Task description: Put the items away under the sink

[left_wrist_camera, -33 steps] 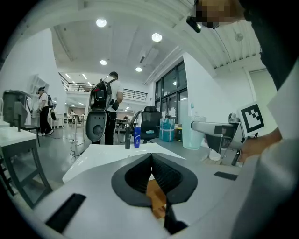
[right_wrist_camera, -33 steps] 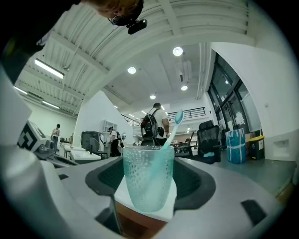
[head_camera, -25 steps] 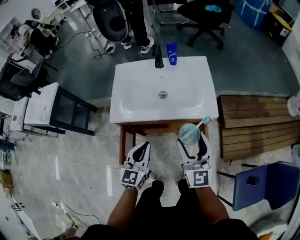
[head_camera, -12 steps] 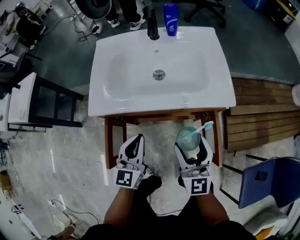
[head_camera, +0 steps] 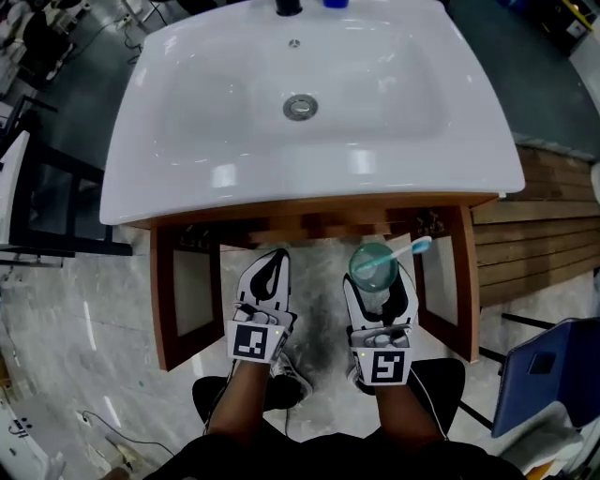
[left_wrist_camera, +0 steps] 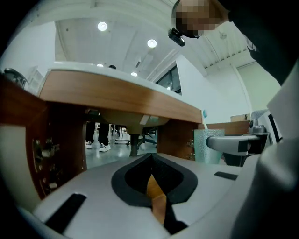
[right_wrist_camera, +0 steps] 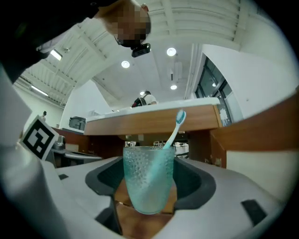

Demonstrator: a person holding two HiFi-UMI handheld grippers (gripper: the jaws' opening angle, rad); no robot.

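Observation:
A teal dimpled cup with a light blue toothbrush leaning in it is held upright by my right gripper, which is shut on it. In the right gripper view the cup fills the space between the jaws and the toothbrush sticks up to the right. My left gripper is shut and empty, level with the right one. Both grippers hover in front of the opening under the white sink, between the open wooden doors. The left gripper view looks under the wooden edge.
The right cabinet door stands open beside the cup. A faucet base and a blue bottle show at the sink's back edge. A wooden slat platform and a blue chair lie right, a black stand left.
The sink has grown large and near in the head view as the person came closer and lower. Both grippers now sit right before the cabinet opening, the cup still held.

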